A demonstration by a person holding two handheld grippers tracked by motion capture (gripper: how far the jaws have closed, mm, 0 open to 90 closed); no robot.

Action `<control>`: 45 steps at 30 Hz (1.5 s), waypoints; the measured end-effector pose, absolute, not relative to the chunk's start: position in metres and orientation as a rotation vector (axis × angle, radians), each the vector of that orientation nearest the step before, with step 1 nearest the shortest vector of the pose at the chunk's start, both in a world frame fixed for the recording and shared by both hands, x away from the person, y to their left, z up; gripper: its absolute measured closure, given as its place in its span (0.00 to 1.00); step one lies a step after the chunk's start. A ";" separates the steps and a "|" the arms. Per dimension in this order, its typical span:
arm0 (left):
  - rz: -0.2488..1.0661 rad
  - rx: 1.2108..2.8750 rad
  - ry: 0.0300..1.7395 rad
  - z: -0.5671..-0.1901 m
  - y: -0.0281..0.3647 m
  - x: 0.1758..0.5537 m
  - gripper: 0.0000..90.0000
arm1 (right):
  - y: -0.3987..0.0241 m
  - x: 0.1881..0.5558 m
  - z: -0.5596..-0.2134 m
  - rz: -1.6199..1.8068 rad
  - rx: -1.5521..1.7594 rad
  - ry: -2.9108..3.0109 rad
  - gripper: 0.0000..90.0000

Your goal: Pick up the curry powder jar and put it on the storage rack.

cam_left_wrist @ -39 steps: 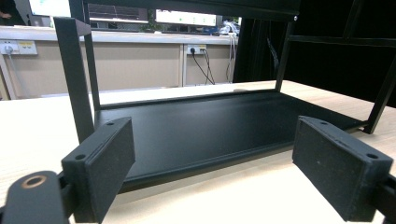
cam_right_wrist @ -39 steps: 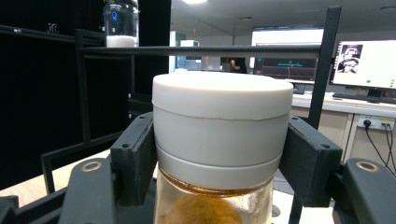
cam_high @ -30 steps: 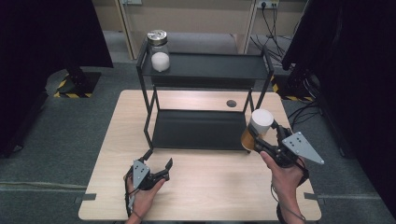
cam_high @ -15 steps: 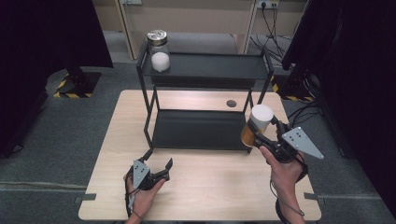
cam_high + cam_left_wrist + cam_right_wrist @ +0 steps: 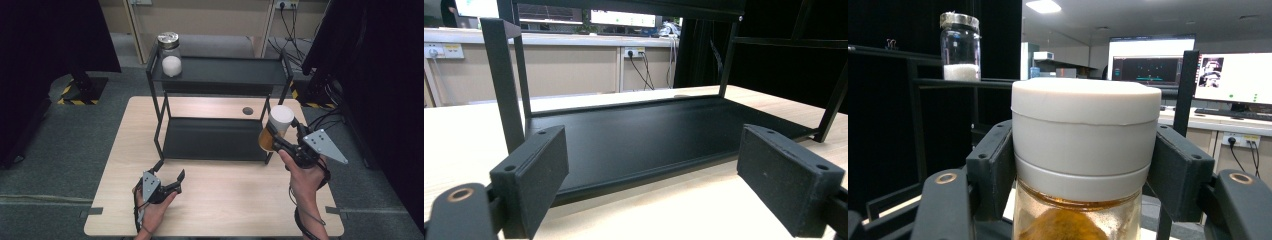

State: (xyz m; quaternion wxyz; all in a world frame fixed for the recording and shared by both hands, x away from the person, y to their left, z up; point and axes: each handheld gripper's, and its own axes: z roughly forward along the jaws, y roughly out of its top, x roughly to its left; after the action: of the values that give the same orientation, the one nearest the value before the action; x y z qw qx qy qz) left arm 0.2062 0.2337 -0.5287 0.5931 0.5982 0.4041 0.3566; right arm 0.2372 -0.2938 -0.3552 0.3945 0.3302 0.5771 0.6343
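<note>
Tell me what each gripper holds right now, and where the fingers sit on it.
The right gripper holds the white-lidded jar, fingers clamped on the sides of its lid. The left gripper is open and holds nothing.

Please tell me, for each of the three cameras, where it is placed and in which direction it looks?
High view: above the person's side, facing forward and down on the table; both hands, left gripper, right gripper.
Left gripper view: low over the tabletop, facing the rack; open jaws.
Right gripper view: behind the white-lidded jar its jaws clamp, facing the rack.
Shared: the salt jar shows in the high and right gripper views.
</note>
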 end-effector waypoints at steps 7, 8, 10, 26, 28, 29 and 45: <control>0.829 1.389 0.940 -0.529 0.234 0.206 0.14 | -0.291 0.242 -0.348 1.608 0.834 1.454 0.38; 0.827 1.389 0.940 -0.529 0.234 0.206 0.14 | -0.291 0.243 -0.347 1.608 0.835 1.454 0.38; 0.826 1.388 0.941 -0.529 0.234 0.206 0.14 | -0.291 0.245 -0.346 1.607 0.835 1.451 0.38; 0.826 1.389 0.940 -0.529 0.234 0.206 0.14 | -0.287 0.254 -0.332 1.616 0.827 1.427 0.38; 0.826 1.390 0.940 -0.529 0.234 0.206 0.14 | -0.286 0.255 -0.329 1.616 0.830 1.422 0.38; 0.825 1.390 0.941 -0.528 0.234 0.207 0.14 | -0.286 0.256 -0.329 1.616 0.829 1.419 0.38; 0.824 1.392 0.940 -0.528 0.234 0.207 0.14 | -0.283 0.265 -0.314 1.633 0.827 1.392 0.38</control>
State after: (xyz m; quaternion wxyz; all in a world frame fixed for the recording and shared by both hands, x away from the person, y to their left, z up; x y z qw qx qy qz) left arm 0.2068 0.2339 -0.5283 0.5934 0.5986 0.4046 0.3547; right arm 0.2651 -0.2827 -0.3136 0.4087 0.3280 0.5523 0.6483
